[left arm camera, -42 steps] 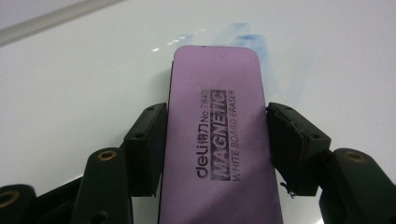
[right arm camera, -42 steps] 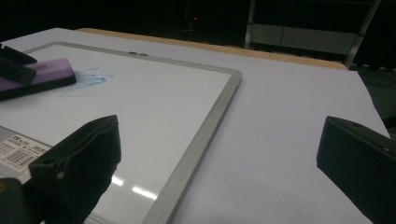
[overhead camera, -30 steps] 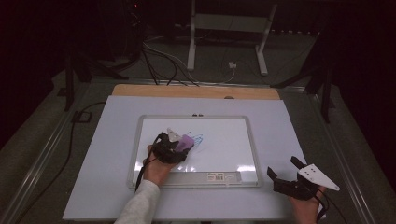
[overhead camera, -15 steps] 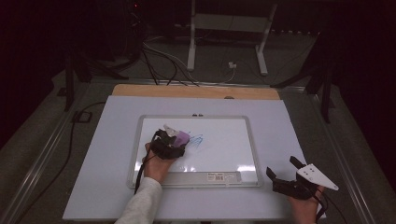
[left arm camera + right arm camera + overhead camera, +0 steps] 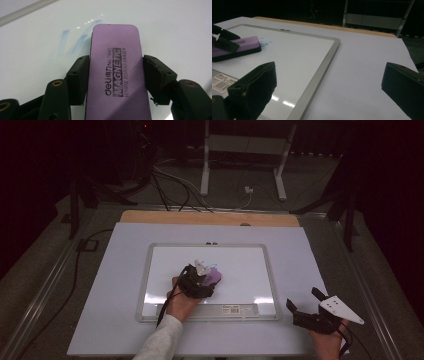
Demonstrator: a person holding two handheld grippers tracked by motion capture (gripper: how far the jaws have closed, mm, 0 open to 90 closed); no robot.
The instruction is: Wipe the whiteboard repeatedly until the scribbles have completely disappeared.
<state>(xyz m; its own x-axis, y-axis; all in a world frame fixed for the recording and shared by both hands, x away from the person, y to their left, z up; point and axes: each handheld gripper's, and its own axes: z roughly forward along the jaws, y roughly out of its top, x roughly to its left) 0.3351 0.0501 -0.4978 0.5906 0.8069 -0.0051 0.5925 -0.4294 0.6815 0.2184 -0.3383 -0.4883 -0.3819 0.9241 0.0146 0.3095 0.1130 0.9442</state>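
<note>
Left gripper (image 5: 204,279) is clamping the purple eraser (image 5: 116,72) by its long sides, pads pressing on both edges, eraser lying flat on the whiteboard (image 5: 250,265) near the board's middle. Faint blue marker marks (image 5: 72,41) are sitting just beyond the eraser's far end. Right gripper (image 5: 306,306) is resting off the board at the near right, over the white table sheet (image 5: 120,270), jaws gaping wide, nothing between them.
</note>
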